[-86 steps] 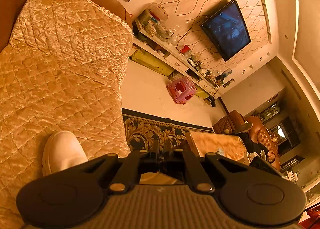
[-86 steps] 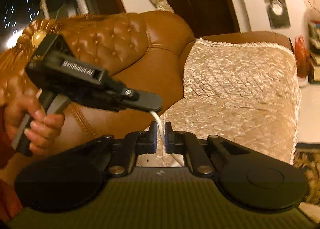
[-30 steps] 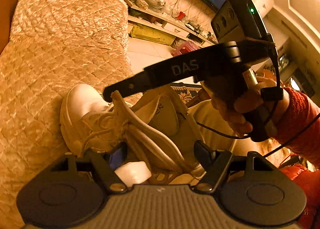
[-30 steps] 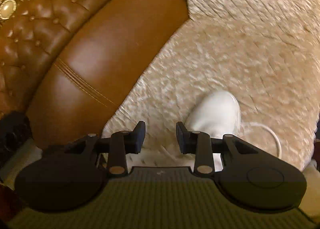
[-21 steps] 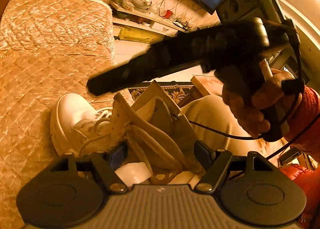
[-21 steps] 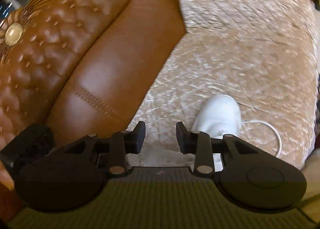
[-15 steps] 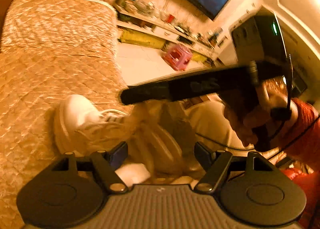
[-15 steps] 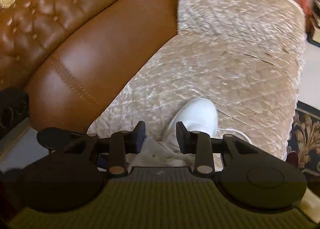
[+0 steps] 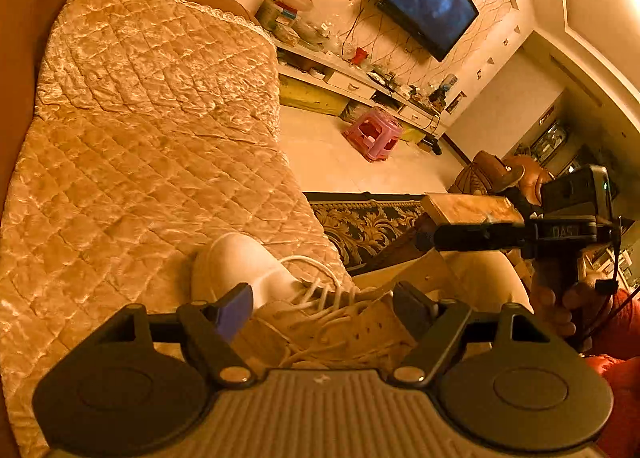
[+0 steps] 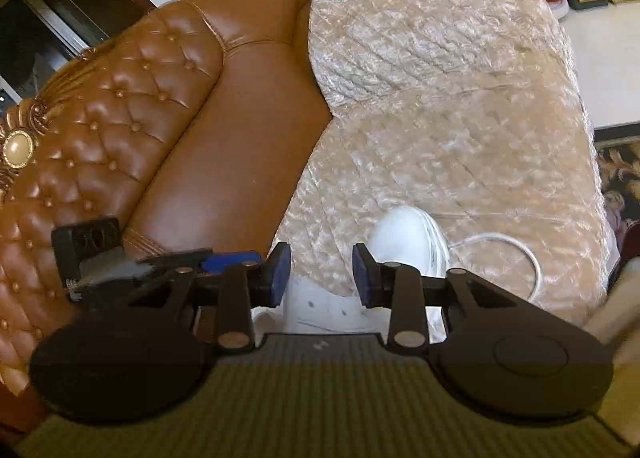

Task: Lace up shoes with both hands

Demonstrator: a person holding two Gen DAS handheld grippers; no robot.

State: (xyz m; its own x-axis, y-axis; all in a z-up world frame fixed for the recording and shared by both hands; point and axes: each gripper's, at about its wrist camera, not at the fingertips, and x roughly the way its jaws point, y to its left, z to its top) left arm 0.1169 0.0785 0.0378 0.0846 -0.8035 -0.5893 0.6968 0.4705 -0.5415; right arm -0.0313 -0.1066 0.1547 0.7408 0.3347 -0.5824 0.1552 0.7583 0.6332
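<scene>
A white shoe (image 9: 248, 262) lies on the quilted sofa cover (image 9: 140, 161), toe pointing away, its white laces (image 9: 320, 298) loosely crossed over the tongue. My left gripper (image 9: 322, 308) is open wide just above the laced part, holding nothing. The right gripper (image 9: 426, 237), held by a hand (image 9: 556, 310), hovers to the right of the shoe. In the right wrist view my right gripper (image 10: 320, 276) is open and empty over the shoe (image 10: 408, 234). A lace loop (image 10: 516, 246) rests on the cover right of the toe. The left gripper (image 10: 228, 260) shows at the left.
The brown tufted leather sofa back (image 10: 120, 117) rises left of the cover. Beyond the seat edge are a patterned rug (image 9: 360, 221), a low table (image 9: 468, 207), a pink stool (image 9: 374, 133), and a TV shelf (image 9: 340, 73).
Both grippers, shut 2.9 s ago with the right one on the lace, are now open. The right gripper has swung away from above the shoe to the right.
</scene>
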